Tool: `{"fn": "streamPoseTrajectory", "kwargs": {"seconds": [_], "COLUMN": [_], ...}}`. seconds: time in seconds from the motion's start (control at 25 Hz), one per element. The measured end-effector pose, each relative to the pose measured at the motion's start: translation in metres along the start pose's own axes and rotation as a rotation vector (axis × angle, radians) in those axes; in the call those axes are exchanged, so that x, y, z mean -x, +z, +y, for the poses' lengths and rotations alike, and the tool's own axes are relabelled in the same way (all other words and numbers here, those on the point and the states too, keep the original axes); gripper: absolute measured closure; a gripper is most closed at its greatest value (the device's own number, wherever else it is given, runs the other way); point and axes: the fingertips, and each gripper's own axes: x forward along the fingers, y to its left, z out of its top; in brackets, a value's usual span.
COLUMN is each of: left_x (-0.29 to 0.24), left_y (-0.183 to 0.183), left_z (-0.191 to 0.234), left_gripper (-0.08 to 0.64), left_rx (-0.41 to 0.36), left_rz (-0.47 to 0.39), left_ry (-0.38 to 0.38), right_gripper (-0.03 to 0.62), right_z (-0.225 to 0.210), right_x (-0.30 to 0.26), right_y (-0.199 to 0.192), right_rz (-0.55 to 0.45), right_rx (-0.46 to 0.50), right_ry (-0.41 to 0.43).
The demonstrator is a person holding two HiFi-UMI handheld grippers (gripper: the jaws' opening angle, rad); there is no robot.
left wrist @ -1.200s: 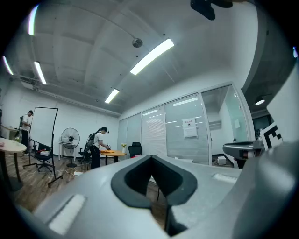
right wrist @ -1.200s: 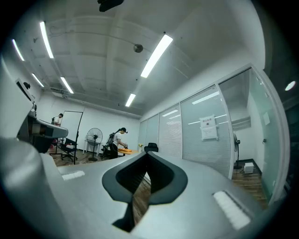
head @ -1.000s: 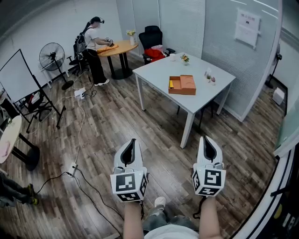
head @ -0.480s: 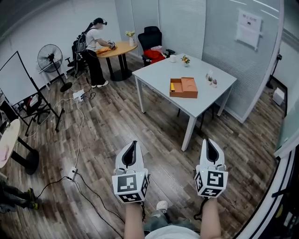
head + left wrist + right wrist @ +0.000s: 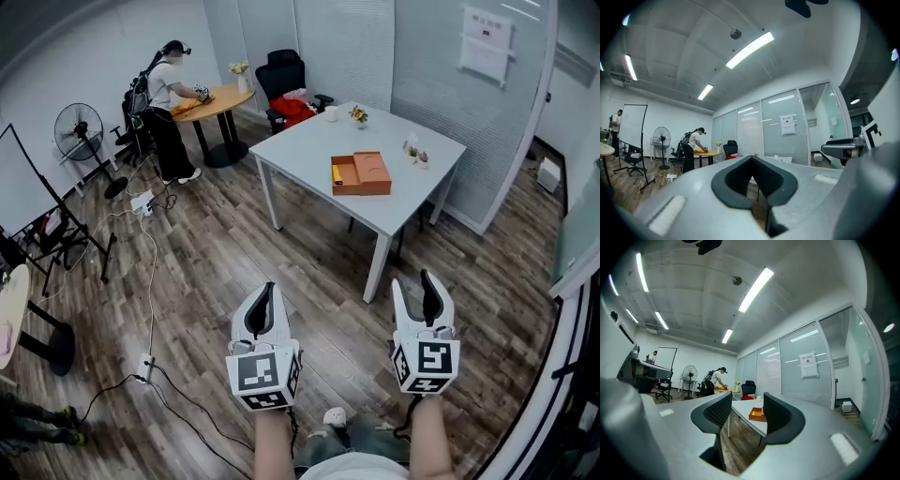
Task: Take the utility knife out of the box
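An open orange box lies on the white table across the room; it also shows small between the right gripper's fingers. A yellow item lies in its left compartment, too small to tell whether it is the utility knife. Both grippers hang low over the wooden floor, far from the table. My left gripper is shut with nothing in it. My right gripper is open and empty.
A cup, small flowers and little items share the table. A person works at a round wooden table at the back left. A fan, black chair and floor cables are around. Glass walls run behind.
The right gripper's jaws have opened. The head view has shifted, so the table and box sit slightly further left; both grippers stay low in front of me.
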Motion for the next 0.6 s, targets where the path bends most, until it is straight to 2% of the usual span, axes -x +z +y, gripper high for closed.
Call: {"fn": "streamPoseTrajectory", "kwargs": {"seconds": [0.08, 0.24, 0.6], "left_x": [-0.003, -0.014, -0.047], "left_y": [-0.004, -0.011, -0.021], "left_z": [0.004, 0.012, 0.021], "left_gripper": [0.560, 0.560, 0.560], "left_rx": [0.001, 0.010, 0.023], "left_rz": [0.007, 0.022, 0.048], "left_ry": [-0.003, -0.001, 0.023], "right_gripper": [0.321, 0.285, 0.285], "right_z": [0.006, 0.013, 0.006], "right_x": [-0.003, -0.016, -0.055], "right_y": [-0.006, -0.010, -0.019], "right_rz": [0.015, 0.028, 0.043], "right_rx": [0.010, 0.015, 0.014], "right_ry": [0.008, 0.025, 0.042]}}
